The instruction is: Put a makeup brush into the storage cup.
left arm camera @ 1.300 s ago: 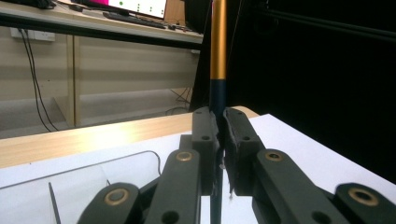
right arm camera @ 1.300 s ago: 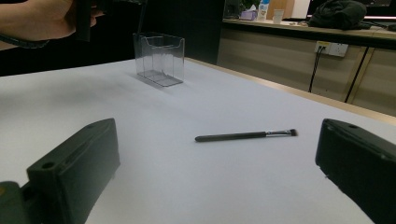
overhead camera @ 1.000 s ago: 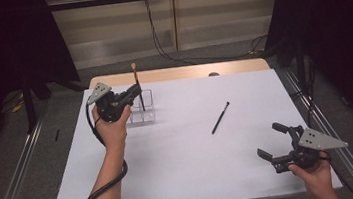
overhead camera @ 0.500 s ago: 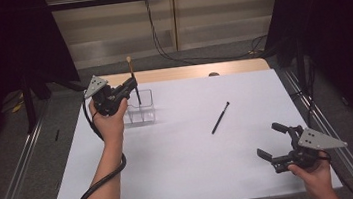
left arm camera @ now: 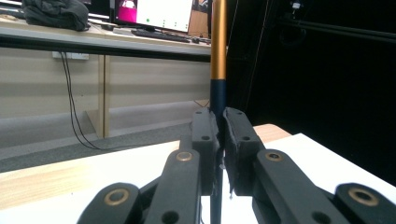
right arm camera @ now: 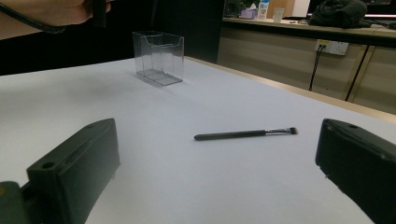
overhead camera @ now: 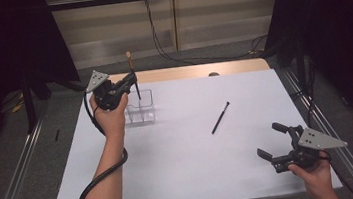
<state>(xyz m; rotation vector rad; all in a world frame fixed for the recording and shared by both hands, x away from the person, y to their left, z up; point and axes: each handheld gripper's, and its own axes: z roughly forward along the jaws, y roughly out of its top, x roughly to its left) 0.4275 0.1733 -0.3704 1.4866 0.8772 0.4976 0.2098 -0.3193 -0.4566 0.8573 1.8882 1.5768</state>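
Standing nearly upright, the gold-and-dark brush (overhead camera: 133, 76) is clamped between the closed jaws of the left gripper (overhead camera: 130, 86), its gold end up and its dark lower end pointing down toward the clear acrylic holder (overhead camera: 143, 108) at the far left of the white table (overhead camera: 182, 169). Seen from above, the brush's lower tip hangs over the holder's open top; whether it has entered a compartment I cannot tell. The coming move looks like a straight drop, long axis kept vertical. In the right gripper view the holder (right arm camera: 159, 57) looks empty. A second, black brush (overhead camera: 220, 117) lies flat near the table's middle, slanting from near-left to far-right, nearer the right gripper (overhead camera: 276, 141), which rests at the near right with jaws spread wide and nothing between them.
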